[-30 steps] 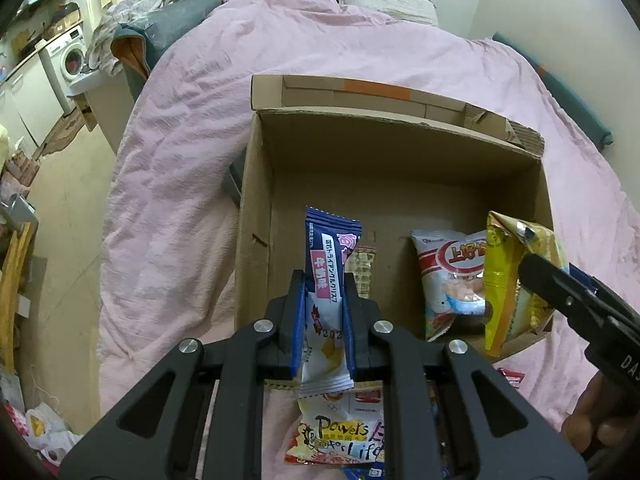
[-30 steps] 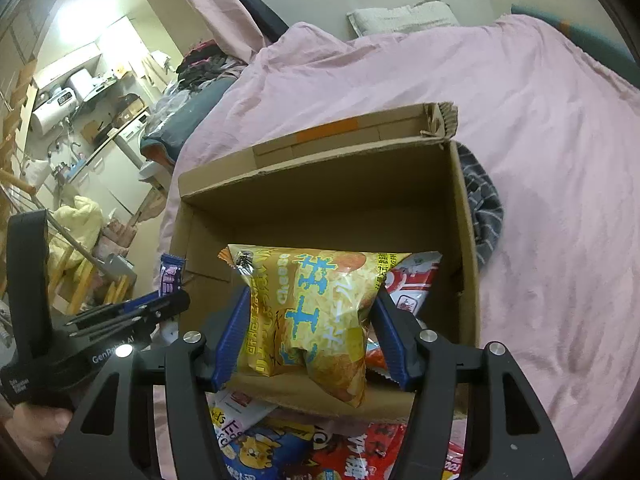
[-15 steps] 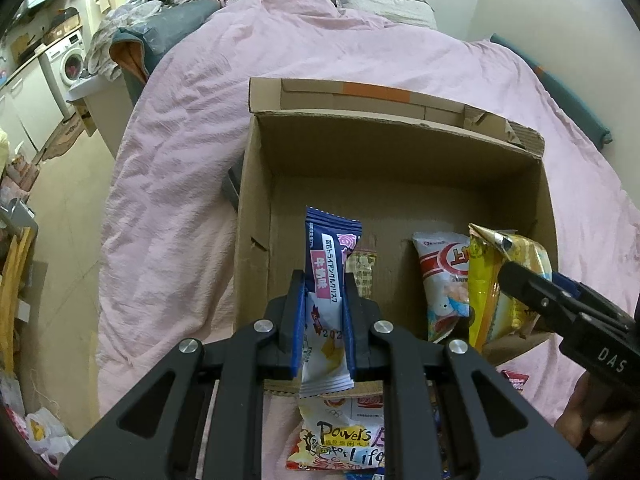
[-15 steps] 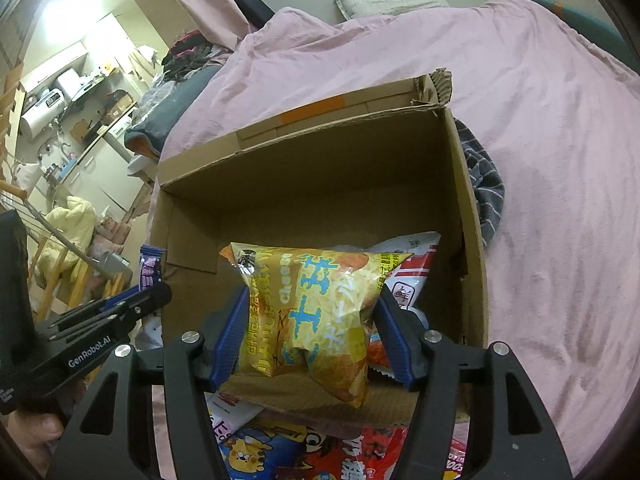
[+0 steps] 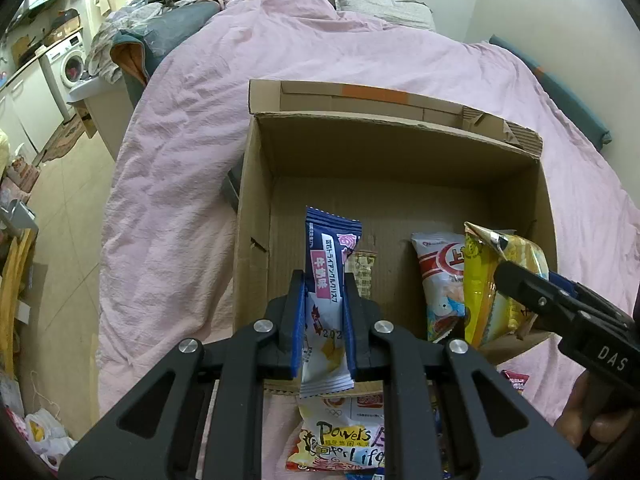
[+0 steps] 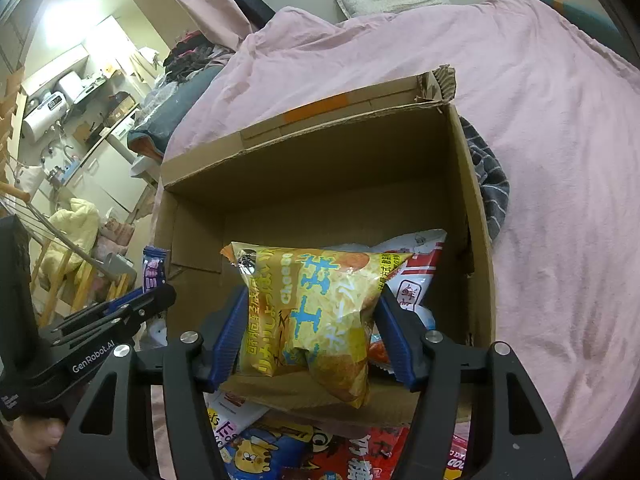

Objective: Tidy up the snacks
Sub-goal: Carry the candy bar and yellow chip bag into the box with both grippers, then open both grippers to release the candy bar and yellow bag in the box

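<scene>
An open cardboard box point(image 5: 256, 184) point(image 6: 476, 208) sits on a pink bed. My left gripper point(image 5: 323, 284) is shut on a blue and white snack packet point(image 5: 326, 264), held upright over the box's near left part. My right gripper point(image 6: 310, 308) is shut on a yellow chip bag point(image 6: 312, 308) over the box's near right part; the bag also shows in the left wrist view point(image 5: 492, 280). A white and red snack bag point(image 5: 440, 276) point(image 6: 416, 276) lies in the box beside it. A small yellowish packet point(image 5: 362, 272) lies on the box floor.
Loose snack packs point(image 5: 344, 436) point(image 6: 304, 448) lie on the pink bedcover point(image 5: 180, 128) in front of the box. A striped grey cloth point(image 6: 486, 168) lies against the box's right wall. The bed's left edge drops to a floor with a washing machine point(image 5: 66, 64).
Both grippers have moved forward over the box with their packets. The yellow bag now sits further inside, over the white and red bag.
</scene>
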Demonstrator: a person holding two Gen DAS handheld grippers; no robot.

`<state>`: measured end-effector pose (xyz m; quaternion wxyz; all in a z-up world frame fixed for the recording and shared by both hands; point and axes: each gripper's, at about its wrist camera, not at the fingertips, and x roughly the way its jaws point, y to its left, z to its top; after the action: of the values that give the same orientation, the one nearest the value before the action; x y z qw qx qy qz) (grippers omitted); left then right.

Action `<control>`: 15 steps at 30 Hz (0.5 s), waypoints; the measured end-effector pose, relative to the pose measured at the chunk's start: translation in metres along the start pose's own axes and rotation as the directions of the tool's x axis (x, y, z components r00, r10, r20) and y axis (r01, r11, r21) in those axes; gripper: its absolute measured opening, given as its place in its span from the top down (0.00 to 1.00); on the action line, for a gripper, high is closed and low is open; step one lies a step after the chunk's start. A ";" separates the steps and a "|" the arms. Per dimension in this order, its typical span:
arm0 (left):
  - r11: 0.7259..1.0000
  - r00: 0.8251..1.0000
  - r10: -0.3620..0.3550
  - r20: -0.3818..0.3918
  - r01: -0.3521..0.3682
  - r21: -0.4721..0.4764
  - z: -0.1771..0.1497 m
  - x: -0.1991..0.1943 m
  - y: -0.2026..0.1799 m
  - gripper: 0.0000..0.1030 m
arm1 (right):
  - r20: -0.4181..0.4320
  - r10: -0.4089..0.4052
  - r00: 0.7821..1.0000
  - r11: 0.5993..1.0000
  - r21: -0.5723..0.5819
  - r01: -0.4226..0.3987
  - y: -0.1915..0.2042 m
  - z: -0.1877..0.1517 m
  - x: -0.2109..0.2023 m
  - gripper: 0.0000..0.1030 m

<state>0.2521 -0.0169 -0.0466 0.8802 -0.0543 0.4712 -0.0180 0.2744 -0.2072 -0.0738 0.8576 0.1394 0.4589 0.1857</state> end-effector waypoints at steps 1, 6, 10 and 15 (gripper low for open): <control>1.000 1.000 -0.001 -0.001 0.001 -0.001 0.000 0.000 0.000 0.86 | -0.002 0.000 1.000 1.000 0.002 0.000 0.000 0.000 0.000 0.35; 1.000 1.000 -0.002 -0.003 0.002 -0.007 -0.001 0.001 0.000 0.86 | -0.006 0.012 1.000 1.000 0.004 -0.012 0.001 -0.001 0.001 0.34; 1.000 1.000 -0.001 -0.004 0.001 -0.003 -0.001 0.001 -0.001 0.80 | -0.002 0.031 1.000 0.999 0.017 -0.031 -0.001 0.000 -0.001 0.24; 1.000 1.000 0.007 0.020 -0.006 -0.012 -0.002 -0.002 0.000 0.38 | 0.043 -0.033 0.999 0.999 -0.012 0.034 0.003 0.000 -0.007 0.07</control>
<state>0.2493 -0.0173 -0.0459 0.8846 -0.0582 0.4626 -0.0117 0.2700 -0.2080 -0.0676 0.8711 0.1302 0.4416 0.1711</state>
